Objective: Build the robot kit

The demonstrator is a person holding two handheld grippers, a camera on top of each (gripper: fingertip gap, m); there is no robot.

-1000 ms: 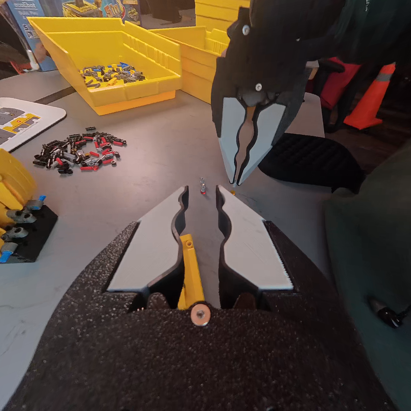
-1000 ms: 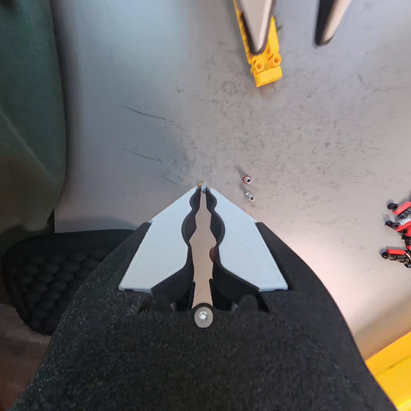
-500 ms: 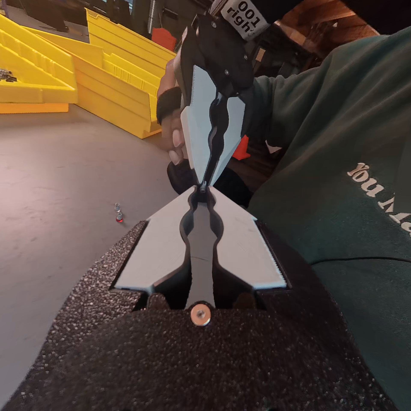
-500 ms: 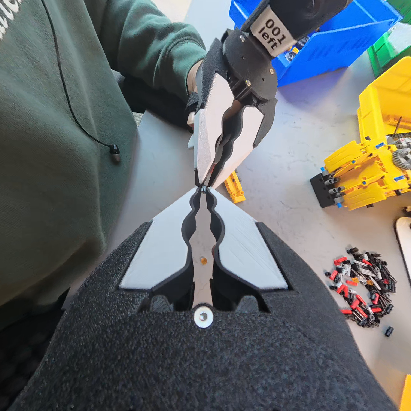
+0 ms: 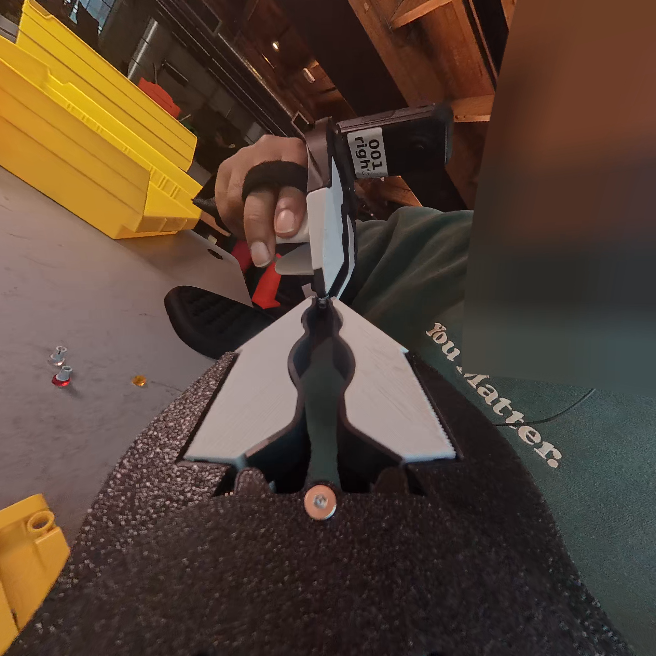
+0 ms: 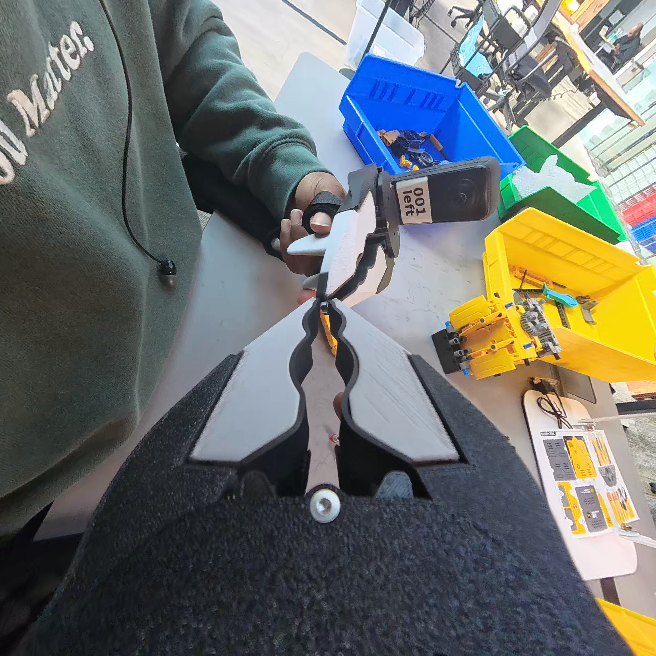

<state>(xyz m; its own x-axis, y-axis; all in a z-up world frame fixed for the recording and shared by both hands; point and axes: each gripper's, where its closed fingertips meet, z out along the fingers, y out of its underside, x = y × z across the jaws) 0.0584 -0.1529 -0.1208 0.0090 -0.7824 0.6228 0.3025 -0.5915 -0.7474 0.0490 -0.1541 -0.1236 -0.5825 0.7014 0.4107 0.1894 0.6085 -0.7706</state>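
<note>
My left gripper (image 5: 322, 302) and my right gripper (image 6: 323, 304) meet tip to tip in the air above the grey table (image 5: 88, 284). A tiny grey peg (image 5: 322, 305) sits pinched where the tips meet, and it also shows in the right wrist view (image 6: 323, 306). Both grippers look shut on it. The right gripper (image 5: 323, 294) comes down from above in the left wrist view. The left gripper (image 6: 324, 294) does the same in the right wrist view. A yellow beam (image 5: 28, 543) lies on the table below, also glimpsed between my right fingers (image 6: 329, 332).
Two small pegs (image 5: 59, 365) and an orange stud (image 5: 138, 381) lie on the table. Yellow bins (image 5: 88, 142) stand behind. A yellow brick model (image 6: 497, 337), blue bin (image 6: 443, 106), green bin (image 6: 553, 202), yellow bin (image 6: 568, 262) and instruction sheet (image 6: 585, 479) lie right. The person's green sweatshirt (image 6: 71, 248) is close. My left and right fingertips are right by each other. From either gripper's tips it is about 15 cm to the yellow beam (image 5: 28, 543).
The left gripper left the yellow beam on the table, rose and shut. The right gripper lifted the tiny peg off the table. Both now meet tip to tip, more tilted than half a second ago.
</note>
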